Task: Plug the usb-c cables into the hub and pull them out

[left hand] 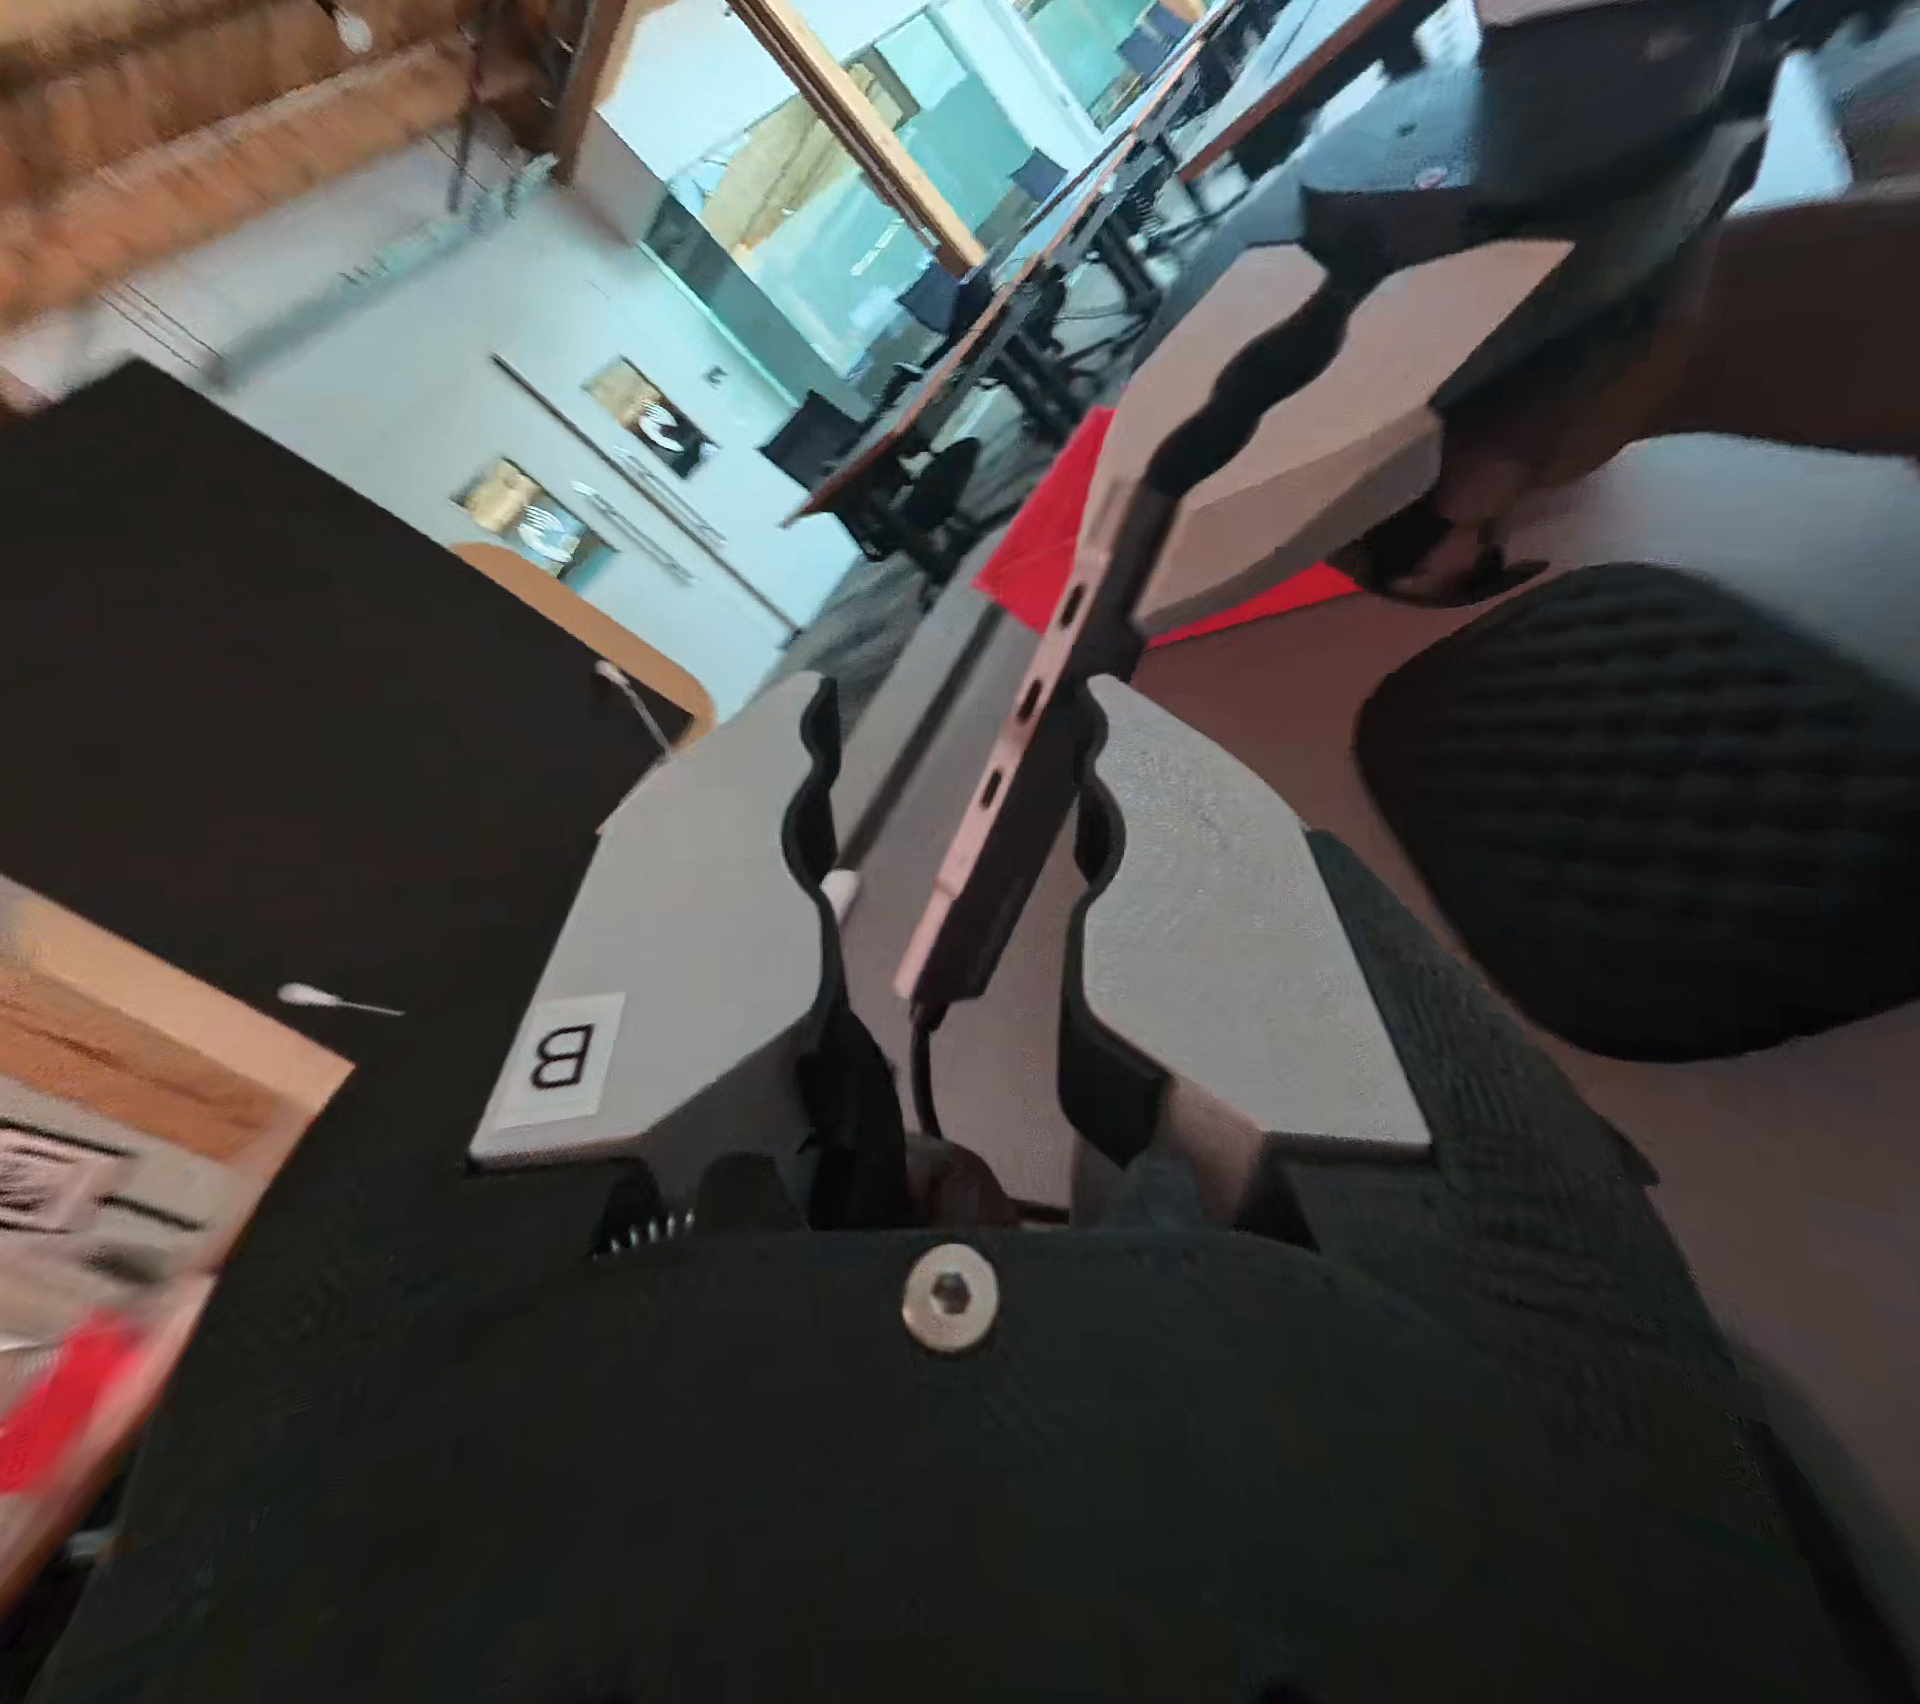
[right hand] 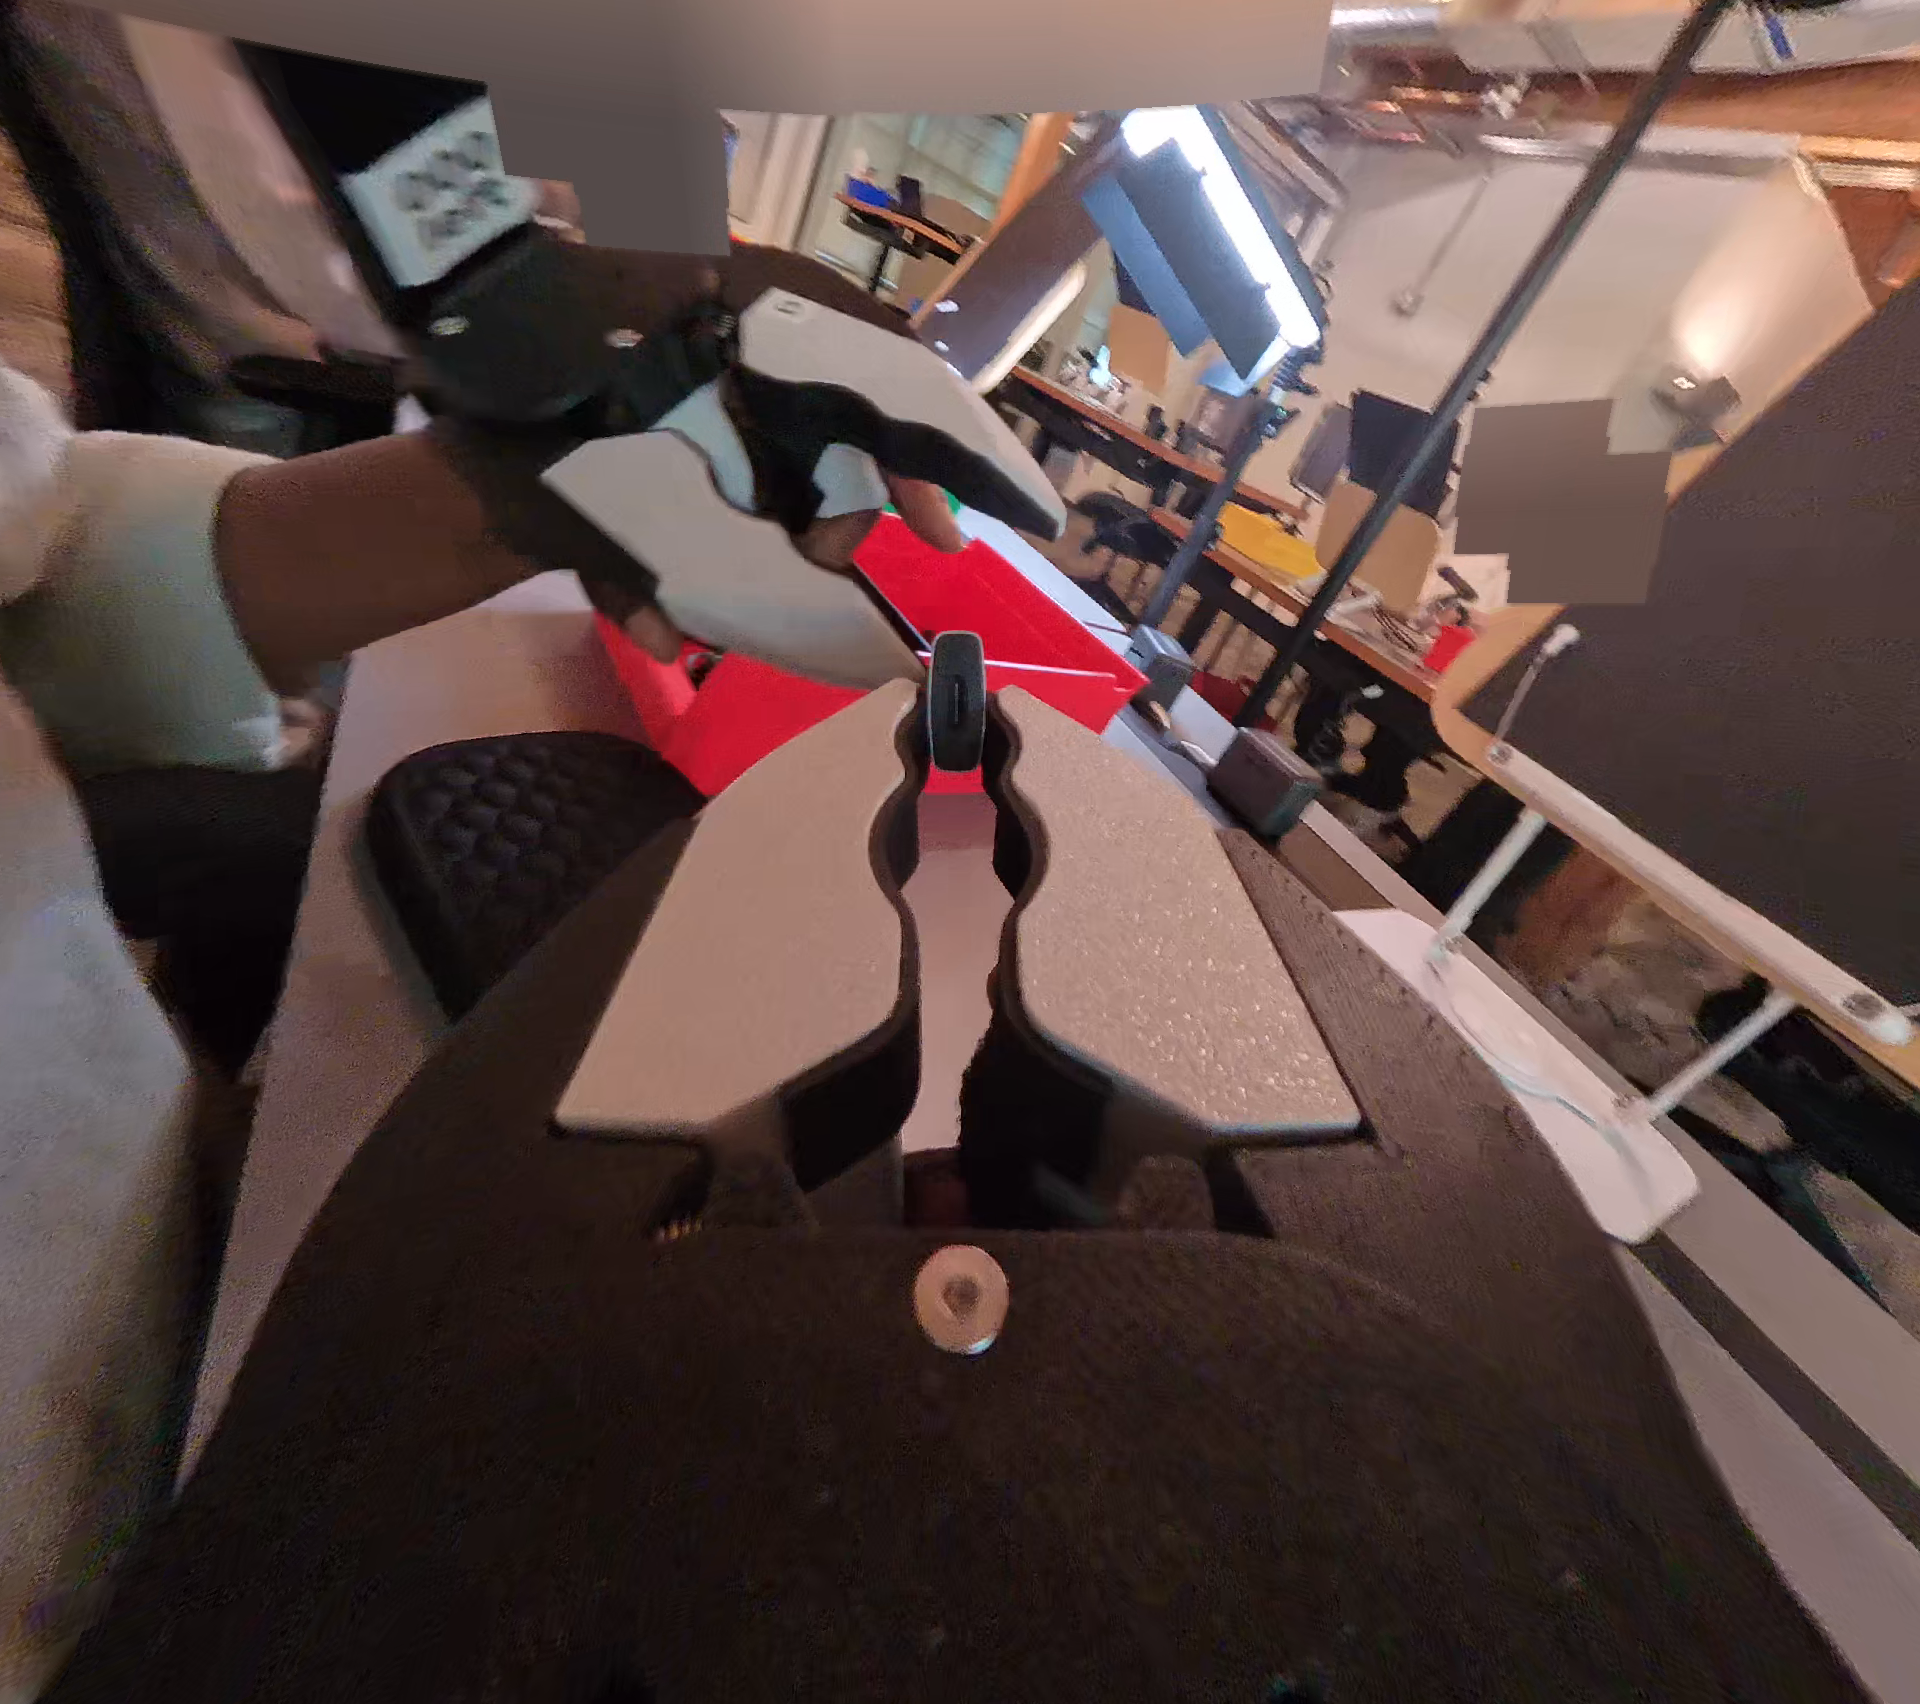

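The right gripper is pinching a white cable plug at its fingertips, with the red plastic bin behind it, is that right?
Not quite: the oval cable plug that the right gripper pinches at its fingertips is black, not white, as the right wrist view shows. The red plastic bin is behind it.

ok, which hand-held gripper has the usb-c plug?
The right hand-held gripper: black plug pinched at its tips. The left hand-held gripper has only the grey hub between its fingers.

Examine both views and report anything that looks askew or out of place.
The hub lies slanted in the left gripper, touching only one of its fingers with a gap at the other, so it looks unclamped. The right gripper pinches a black plug at its very tips. Nothing looks spilled or broken.
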A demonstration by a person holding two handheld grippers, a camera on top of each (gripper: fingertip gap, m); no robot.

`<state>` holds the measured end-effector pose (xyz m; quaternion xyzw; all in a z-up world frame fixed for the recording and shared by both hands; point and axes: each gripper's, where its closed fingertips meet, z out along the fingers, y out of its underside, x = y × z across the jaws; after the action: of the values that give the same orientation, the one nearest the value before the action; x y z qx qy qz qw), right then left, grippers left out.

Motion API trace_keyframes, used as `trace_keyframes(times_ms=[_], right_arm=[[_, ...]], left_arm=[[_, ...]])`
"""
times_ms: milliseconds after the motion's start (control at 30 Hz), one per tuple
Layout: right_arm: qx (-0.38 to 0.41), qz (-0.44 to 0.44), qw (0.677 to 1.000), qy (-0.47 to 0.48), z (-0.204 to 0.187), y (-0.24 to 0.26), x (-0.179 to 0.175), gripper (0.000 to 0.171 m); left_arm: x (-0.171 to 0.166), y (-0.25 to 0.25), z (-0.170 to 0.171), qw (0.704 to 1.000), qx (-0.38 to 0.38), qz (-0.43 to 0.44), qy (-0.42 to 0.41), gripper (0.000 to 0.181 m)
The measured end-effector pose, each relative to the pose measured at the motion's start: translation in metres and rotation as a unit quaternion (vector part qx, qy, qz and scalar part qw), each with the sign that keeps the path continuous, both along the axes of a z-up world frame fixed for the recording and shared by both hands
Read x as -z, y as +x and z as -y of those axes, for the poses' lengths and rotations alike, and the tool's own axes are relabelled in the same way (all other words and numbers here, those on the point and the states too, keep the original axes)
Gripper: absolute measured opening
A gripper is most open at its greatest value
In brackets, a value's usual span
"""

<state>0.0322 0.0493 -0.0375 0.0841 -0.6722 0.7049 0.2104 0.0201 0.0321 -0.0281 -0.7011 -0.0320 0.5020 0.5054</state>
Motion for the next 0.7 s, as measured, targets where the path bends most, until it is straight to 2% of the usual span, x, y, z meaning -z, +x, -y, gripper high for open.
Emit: trace_keyframes(times_ms=[133, 200, 267, 367, 433, 500, 633, 700], right_arm=[[-0.076, -0.001, 0.997, -0.014, -0.016, 0.014, 0.007, 0.008], [-0.097, 0.004, 0.995, -0.013, -0.023, 0.017, 0.012, 0.008], [-0.099, 0.015, 0.995, 0.005, -0.029, 0.016, 0.021, 0.008], [-0.027, 0.011, 0.998, 0.061, -0.038, 0.001, 0.036, 0.013], [0.021, -0.023, 0.994, 0.106, -0.044, -0.005, 0.041, 0.028], [0.054, -0.064, 0.986, 0.146, -0.047, -0.005, 0.043, 0.034], [0.103, -0.150, 0.964, 0.192, -0.045, -0.009, 0.041, 0.036], [0.099, -0.159, 0.959, 0.213, -0.041, -0.010, 0.045, 0.035]], left_arm=[[0.046, -0.001, 0.003, 0.990, 0.048, 0.129, -0.035, 0.042], [0.063, 0.000, -0.002, 0.988, 0.059, 0.128, -0.063, 0.020], [0.070, 0.003, -0.006, 0.986, 0.068, 0.128, -0.085, 0.016], [0.077, -0.001, -0.005, 0.983, 0.038, 0.120, -0.136, 0.012], [0.077, -0.005, -0.003, 0.981, 0.011, 0.098, -0.169, 0.010], [0.077, -0.005, -0.004, 0.978, 0.009, 0.085, -0.192, 0.010], [0.077, -0.006, -0.009, 0.971, 0.019, 0.045, -0.236, 0.010], [0.080, -0.003, -0.012, 0.969, 0.034, 0.061, -0.237, 0.010]])
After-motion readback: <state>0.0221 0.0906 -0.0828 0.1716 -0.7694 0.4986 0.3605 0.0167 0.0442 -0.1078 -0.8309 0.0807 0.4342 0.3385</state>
